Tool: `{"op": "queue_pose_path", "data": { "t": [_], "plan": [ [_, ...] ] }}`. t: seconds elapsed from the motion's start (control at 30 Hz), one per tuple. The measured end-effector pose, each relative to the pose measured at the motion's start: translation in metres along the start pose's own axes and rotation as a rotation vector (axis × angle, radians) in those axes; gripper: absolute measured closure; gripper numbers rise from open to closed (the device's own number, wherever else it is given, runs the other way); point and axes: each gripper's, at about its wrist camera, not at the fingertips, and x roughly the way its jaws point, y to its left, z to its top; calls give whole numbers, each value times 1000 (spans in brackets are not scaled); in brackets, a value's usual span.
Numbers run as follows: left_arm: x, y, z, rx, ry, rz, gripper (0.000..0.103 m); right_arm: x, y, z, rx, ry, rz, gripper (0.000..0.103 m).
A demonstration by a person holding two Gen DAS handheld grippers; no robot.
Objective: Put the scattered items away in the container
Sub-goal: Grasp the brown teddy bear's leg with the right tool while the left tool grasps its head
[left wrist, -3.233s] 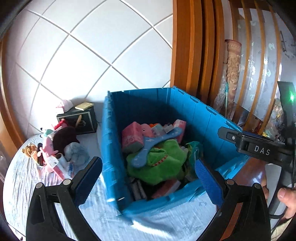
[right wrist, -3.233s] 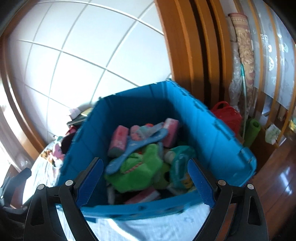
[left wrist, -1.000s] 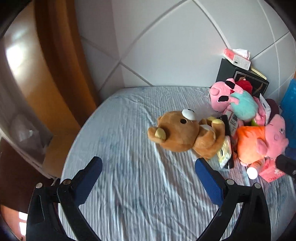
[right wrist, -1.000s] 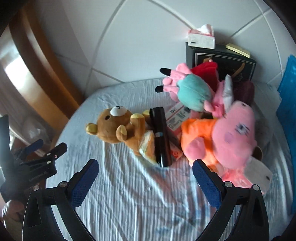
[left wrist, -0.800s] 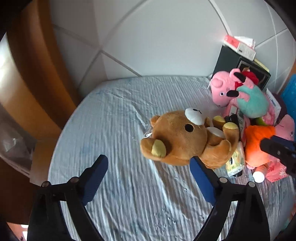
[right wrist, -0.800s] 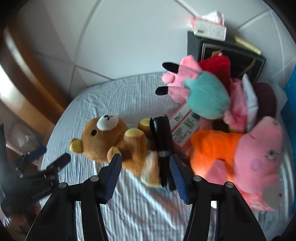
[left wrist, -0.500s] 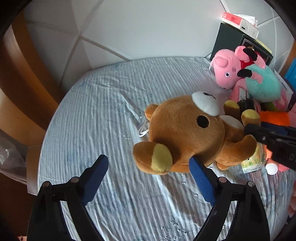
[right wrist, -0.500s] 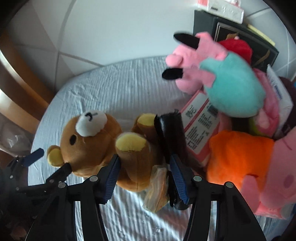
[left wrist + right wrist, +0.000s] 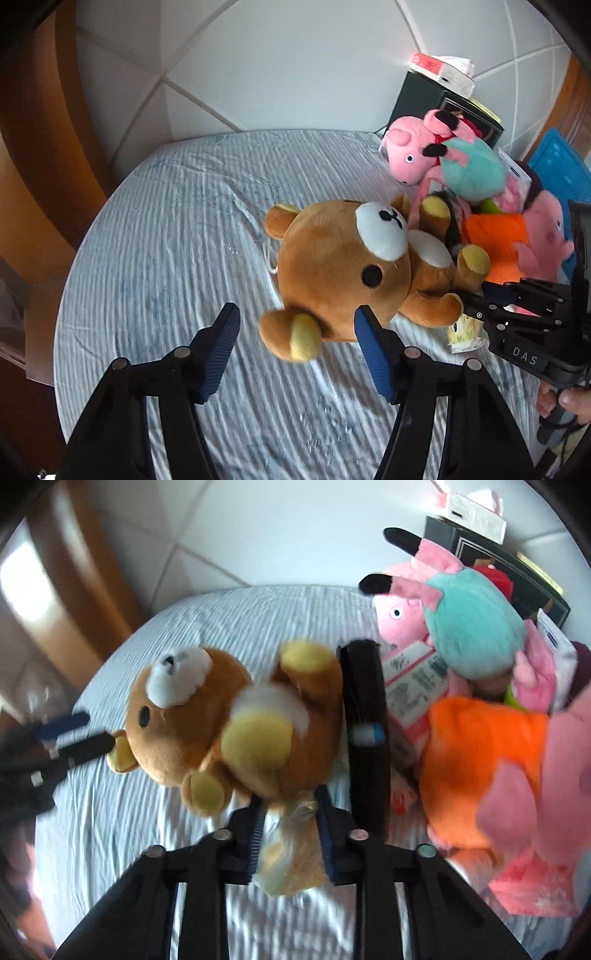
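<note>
white tiled walls and a wooden door frame stand behind a bed (image 9: 177, 236) covered in a pale blue ribbed sheet. a brown teddy bear (image 9: 343, 273) lies on its back near the middle of the sheet, at the edge of a heap of soft toys: a pink pig with a teal body (image 9: 443, 158) and an orange and pink plush (image 9: 491, 768), with a long black case (image 9: 364, 734) just beside the bear. only a corner of the blue container (image 9: 561, 170) shows at the far right in the left wrist view, well apart from the bear.

the left gripper (image 9: 295, 347) hangs over the bear's head with its jaws closing; the nearer ear sits between them, and the right pad (image 9: 373, 354) seems at or near the head while the other is clear of it. the right gripper (image 9: 290, 830) is pressed together on a clear plastic packet (image 9: 290, 853) that lies under the bear's bottom; whether it also catches plush i cannot tell.

the bear looks light, soft and squashy, so a pinch should sink in rather than slip. the ear or an arm gives a firm tab to grab, though the body will likely dangle and swing. the packet is thin and slick and may slide out when lifted.
</note>
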Motion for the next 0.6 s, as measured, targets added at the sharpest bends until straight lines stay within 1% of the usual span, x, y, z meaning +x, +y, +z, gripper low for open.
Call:
{"op": "queue_pose_path", "data": {
  "t": [0.03, 0.1, 0.13, 0.17, 0.2, 0.23, 0.27, 0.37, 0.4, 0.43, 0.47, 0.5, 0.53, 0.57, 0.6],
  "plan": [
    [-5, -3, -7, 10, 2, 5, 39, -2, 2, -13, -18, 14, 19, 90],
    [-19, -11, -21, 18, -5, -7, 39, -9, 9, -37, -71, 18, 27, 91],
    [-24, -15, -27, 26, -8, -4, 39, -13, 9, -47, -77, 16, 30, 90],
    [-28, -19, -31, 35, -11, 15, 39, -19, 6, -53, -59, 10, 45, 90],
    [-30, -22, -34, 35, -15, 47, 38, -25, 3, -54, -35, -1, 61, 90],
    [-31, -24, -34, 28, -15, 73, 32, -31, 2, -52, -24, -13, 63, 89],
    [-30, -24, -32, 9, -13, 94, 30, -37, 2, -46, -16, -30, 63, 88],
    [-28, -23, -26, -30, -25, 145, 30, -49, 5, -23, 5, -76, 75, 82],
    [-27, -24, -23, -40, -22, 154, 30, -51, 5, -14, 19, -93, 74, 76],
    [-25, -24, -22, -45, -18, 154, 30, -53, 4, -7, 38, -102, 74, 65],
    [-23, -25, -21, -51, -13, 151, 29, -54, 1, -2, 52, -107, 79, 60],
    [-21, -26, -19, -56, -8, 148, 26, -56, 1, 3, 71, -113, 92, 52],
    [-19, -28, -17, -61, -8, 143, 16, -59, 1, 6, 78, -121, 97, 46],
    [-18, -30, -15, -64, -12, 140, 10, -61, 2, 8, 74, -129, 101, 44],
    [-16, -32, -14, -66, -17, 141, 8, -61, 4, 13, 65, -135, 101, 41]
  ]
}}
